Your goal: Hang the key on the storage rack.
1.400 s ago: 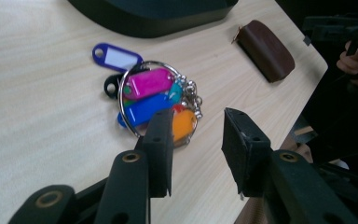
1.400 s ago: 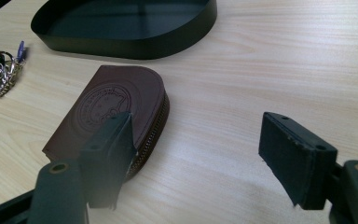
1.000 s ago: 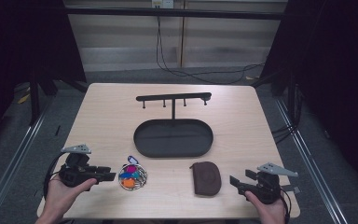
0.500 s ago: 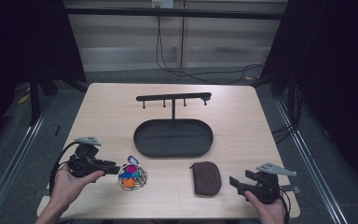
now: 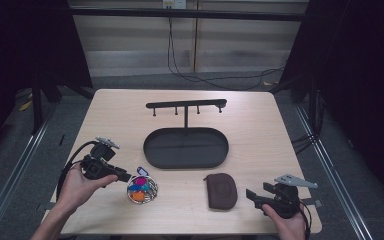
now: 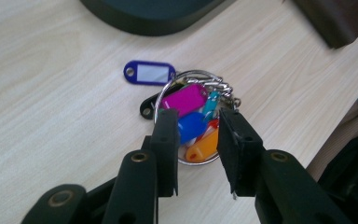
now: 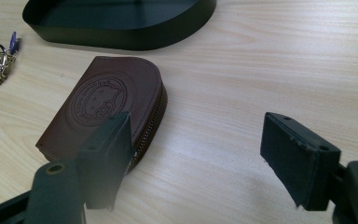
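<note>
Keys on a ring (image 6: 192, 122), a bunch of coloured tags, lie on the near left part of the table (image 5: 280, 125), just in front of the left gripper (image 6: 196, 140). In the left gripper view its two black jaws stand a little apart, over the near edge of the ring, with the blue and orange tags showing in the gap between them; nothing is clamped yet. A purple tag with a white label lies flat just beyond the ring.

The step in hand looks like a pick of the bunch. To do it well, I would bring the jaws low enough to straddle the wire ring itself or a firm stack of tags, not one loose tag, which would likely swivel and let the rest hang. Closing slowly should keep the ring from skating on the smooth wood.

To the near right, the right gripper (image 7: 205, 149) rests with its jaws wide apart and empty, just beside a brown zipped pouch (image 7: 107, 105) with an embossed face.

Farther off, in the middle of the table, sits a dark oval tray (image 5: 186, 148), and from its far side rises a stand with a hooked bar (image 5: 186, 104), a likely place for the keys.
</note>
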Motion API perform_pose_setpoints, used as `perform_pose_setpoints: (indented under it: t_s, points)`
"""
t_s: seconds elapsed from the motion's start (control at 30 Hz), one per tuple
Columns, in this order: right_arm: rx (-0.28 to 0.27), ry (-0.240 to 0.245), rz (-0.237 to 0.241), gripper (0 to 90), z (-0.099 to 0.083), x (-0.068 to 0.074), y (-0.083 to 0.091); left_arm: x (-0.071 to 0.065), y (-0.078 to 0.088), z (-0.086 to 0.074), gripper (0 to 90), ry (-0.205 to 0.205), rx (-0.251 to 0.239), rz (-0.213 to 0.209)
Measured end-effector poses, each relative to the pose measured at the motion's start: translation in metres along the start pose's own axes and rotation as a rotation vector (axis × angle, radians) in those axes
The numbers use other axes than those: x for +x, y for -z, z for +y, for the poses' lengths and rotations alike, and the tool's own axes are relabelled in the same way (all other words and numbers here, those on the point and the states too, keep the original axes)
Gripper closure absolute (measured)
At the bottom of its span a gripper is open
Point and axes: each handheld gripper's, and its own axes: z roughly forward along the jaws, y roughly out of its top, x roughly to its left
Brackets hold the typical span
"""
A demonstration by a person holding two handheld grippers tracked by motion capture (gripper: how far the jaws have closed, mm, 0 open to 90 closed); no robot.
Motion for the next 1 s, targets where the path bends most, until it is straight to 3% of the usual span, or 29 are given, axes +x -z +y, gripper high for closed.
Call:
perform_pose_setpoints:
  t_s: [0.3, 0.4, 0.87, 1.0]
  points:
    - [0.007, 0.002, -0.002, 24.9, 0.000, 0.000, -0.001, 0.004, -0.011, 0.015, 73.4, 0.032, 0.107, 0.027]
    - [0.008, 0.006, -0.003, 24.9, 0.000, 0.000, -0.001, 0.006, -0.015, 0.018, 74.6, 0.029, 0.148, 0.019]
    - [0.020, 0.002, 0.005, 24.6, 0.000, 0.001, -0.002, 0.012, -0.041, 0.027, 74.9, 0.039, 0.267, 0.026]
    - [0.026, 0.003, 0.003, 23.8, 0.000, 0.001, -0.003, 0.014, -0.048, 0.028, 74.0, 0.039, 0.294, 0.046]
